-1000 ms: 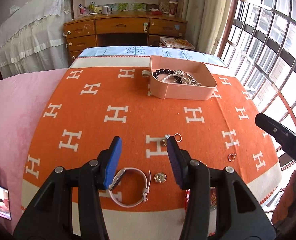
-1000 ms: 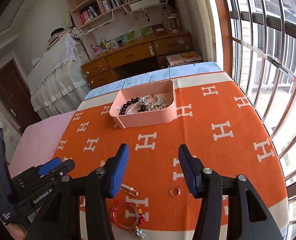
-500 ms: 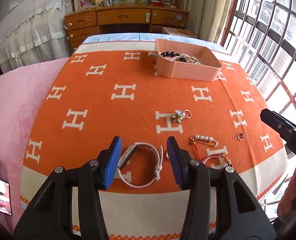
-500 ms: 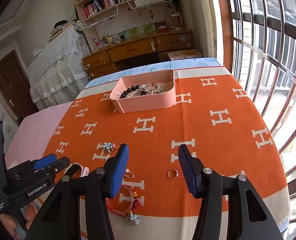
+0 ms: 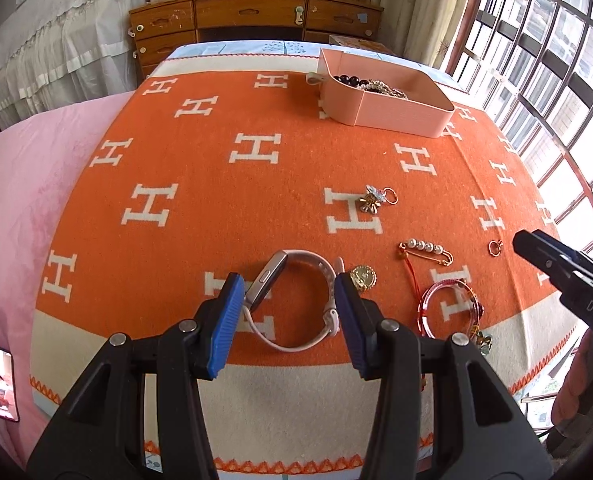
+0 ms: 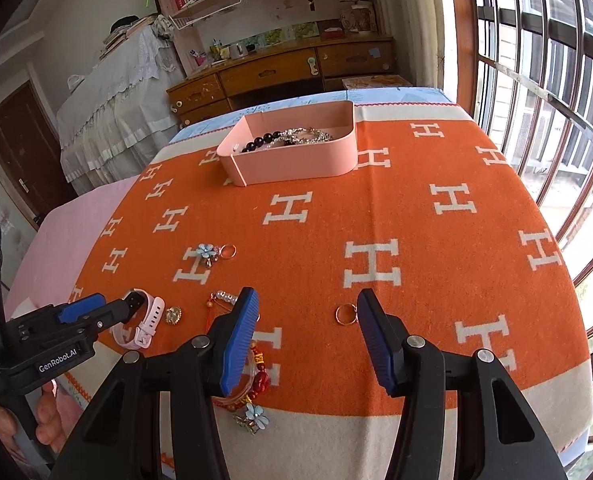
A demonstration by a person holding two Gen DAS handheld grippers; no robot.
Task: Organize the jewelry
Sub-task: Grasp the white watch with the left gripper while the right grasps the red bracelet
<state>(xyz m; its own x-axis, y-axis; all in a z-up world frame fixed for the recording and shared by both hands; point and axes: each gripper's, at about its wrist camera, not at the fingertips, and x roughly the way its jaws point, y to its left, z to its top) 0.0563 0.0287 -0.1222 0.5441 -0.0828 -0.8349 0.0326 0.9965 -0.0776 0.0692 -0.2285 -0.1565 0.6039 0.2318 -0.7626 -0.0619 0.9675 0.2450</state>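
Two tools: left tool (image 5: 286, 312) and right tool (image 6: 306, 340) were both spread wide and held nothing.
Left tool target: a pink smartwatch (image 5: 292, 300) lay on the orange blanket (image 5: 224, 208), standing on its edge between the two blue pads, apparently touching neither.
Watch axis: its loop ran near to far, the screen block toward the left pad, the strap's buckle side toward the right pad, so the gap already straddled the band.
Nearer hand: the left, by a clear margin; the right tool hovered over a gold ring (image 6: 344, 315) well right of the watch.
Other loose pieces: a gold coin-like charm (image 5: 362, 278), a pearl pin (image 5: 426, 250), a red bracelet (image 5: 448, 308) and a flower charm (image 5: 374, 199) lay to the right of the watch.
Destination: the pink tray (image 5: 396, 114) sat at the far right, already holding beads and chains.
Likely next need: a squeeze across the band, then a lift.
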